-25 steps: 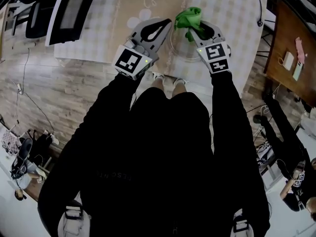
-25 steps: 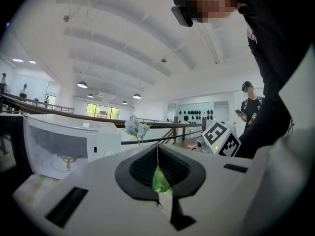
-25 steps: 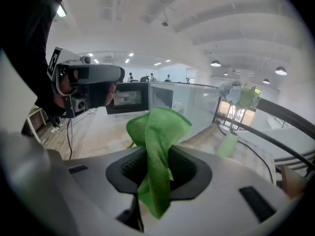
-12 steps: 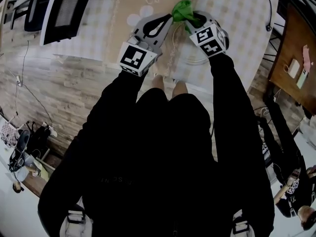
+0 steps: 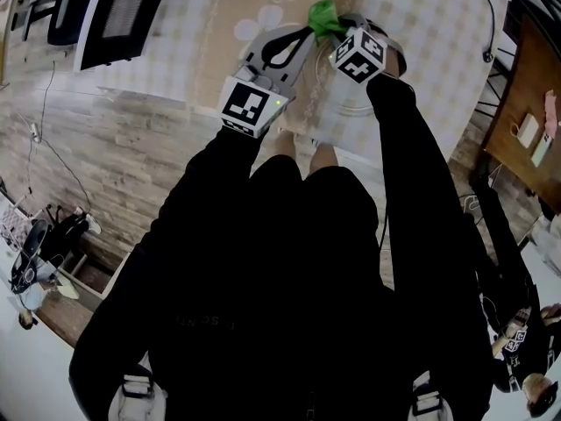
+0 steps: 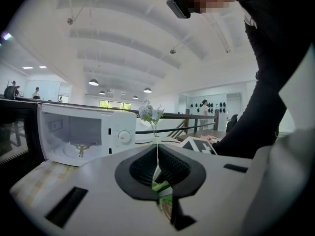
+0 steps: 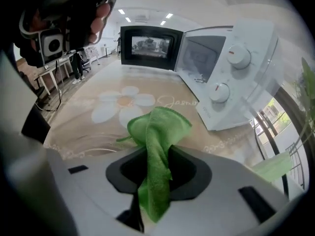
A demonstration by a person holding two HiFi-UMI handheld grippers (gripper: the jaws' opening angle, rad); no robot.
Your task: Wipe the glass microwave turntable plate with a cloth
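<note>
Right gripper (image 5: 336, 27) nearer left gripper (image 5: 306, 32).

**Green cloth pinched, glass plate beside it**

The green cloth (image 7: 156, 132) is a fuzzy rag, crumpled into a wad and pinched between the fingers of the right gripper (image 7: 155, 171). Its loose fold stands up beyond them. The glass turntable plate (image 5: 349, 109) is clear and round. Its thin edge seems to sit between the closed fingers of the left gripper (image 6: 158, 156), just beside the cloth.

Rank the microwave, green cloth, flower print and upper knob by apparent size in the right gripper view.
Largest to smallest:
1. microwave
2. green cloth, though its nearness to the camera inflates it, so its place above the print is unsure
3. flower print
4. upper knob
</note>
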